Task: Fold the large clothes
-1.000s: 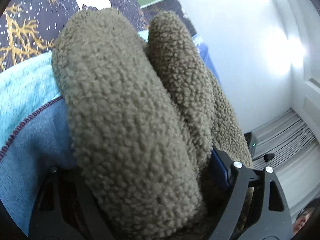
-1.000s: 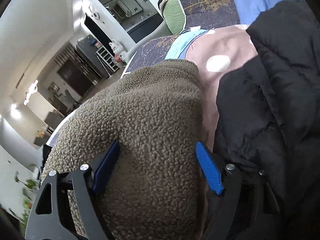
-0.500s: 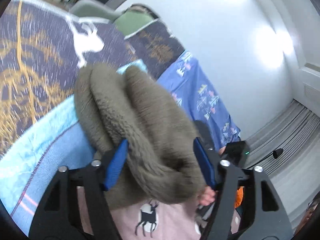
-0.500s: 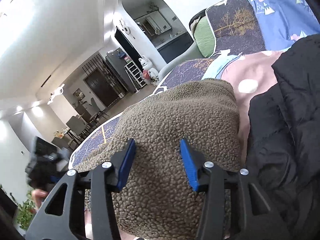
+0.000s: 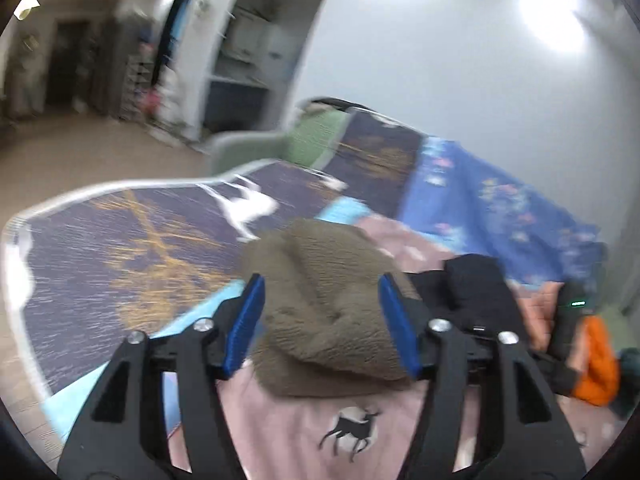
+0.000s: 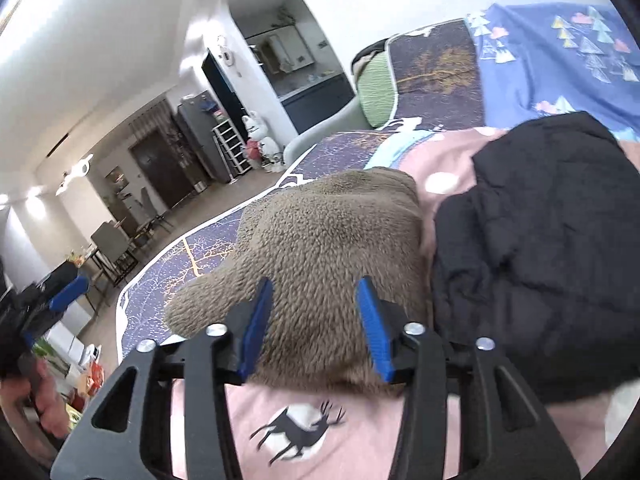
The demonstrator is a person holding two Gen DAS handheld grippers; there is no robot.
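**Folded fleece lies on the pink blanket, both tongs above it**

The olive-brown, curly fleece garment point(image 5: 328, 304) lies as a thick folded bundle on the pink blanket with black deer prints point(image 6: 320, 432). In the left wrist view the left gripper point(image 5: 320, 320) hangs over the near part of the bundle. Its blue pads stand spread on either side of the fleece; they have just been opening again, and the cloth appears to lie below them, not pinched. In the right wrist view the right gripper point(image 6: 316, 320) is also above the near edge of the bundle. Its blue pads stand moderately apart, having just opened a little, and they do not seem to press on the fleece, though the cloth looks blurred there.

The fleece has a rough, woolly surface and rounded, soft edges. Just beside it, on the right in both views, lies a black quilted puffy jacket point(image 6: 540, 248), smooth and slightly shiny. Behind them spreads a dark purple cover with golden tree patterns point(image 5: 120, 248), and a blue cloth with small triangles point(image 6: 560, 64).
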